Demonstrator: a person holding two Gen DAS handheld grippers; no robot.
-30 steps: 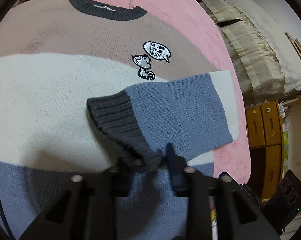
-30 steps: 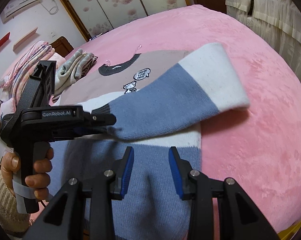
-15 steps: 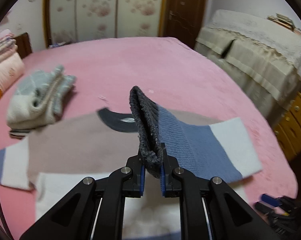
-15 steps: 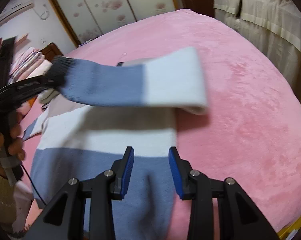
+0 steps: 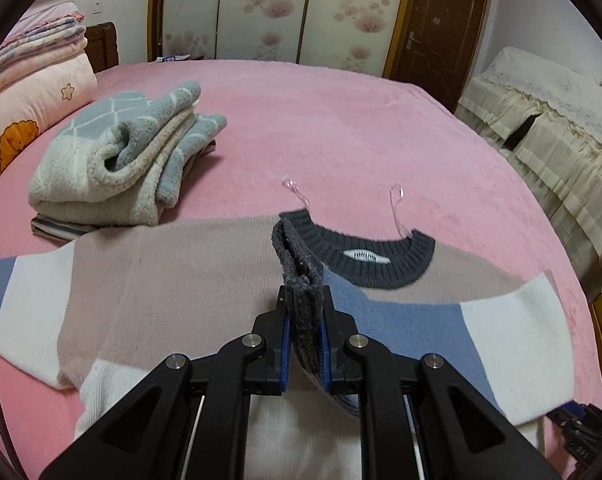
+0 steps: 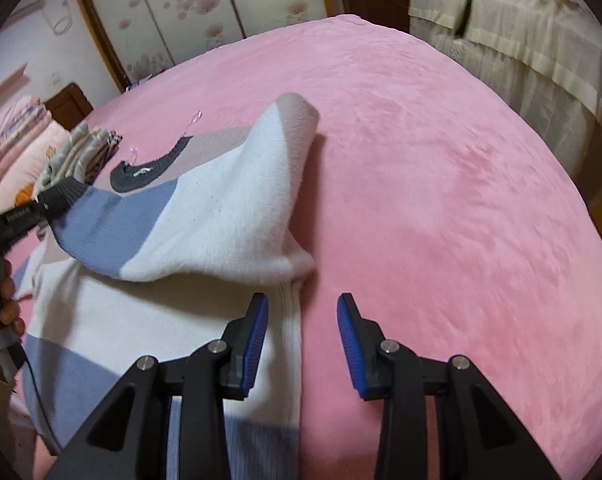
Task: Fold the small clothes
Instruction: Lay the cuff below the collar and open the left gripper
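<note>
Knitted in broad bands of beige, cream and blue, the sweater [image 5: 189, 276] lies flat on the pink bed [image 5: 341, 132], its dark grey ribbed collar [image 5: 381, 264] toward the wardrobe end and its hem toward the cameras. One sleeve [image 6: 205, 216] is lifted off the body and drawn across it — blue near the cuff, cream further along, folding down to the shoulder at the sweater's right edge. The left tool [image 5: 305, 332] is clamped on the dark ribbed cuff [image 5: 297, 272], which stands on edge between the blue pads and sticks out past them toward the collar. From the right wrist view the same sleeve runs long-ways from the cuff at the far left, where a hand [image 6: 5, 300] holds the left tool's handle, to the cream fold near the middle. The right tool [image 6: 303, 316] has its jaws apart with nothing between them (it hovers over the sweater's side edge, just below the lifted sleeve, one finger above cream knit and the other above pink bed). A folded pile of clothes [image 5: 117, 160] sits on the bed beyond the other sleeve.
</note>
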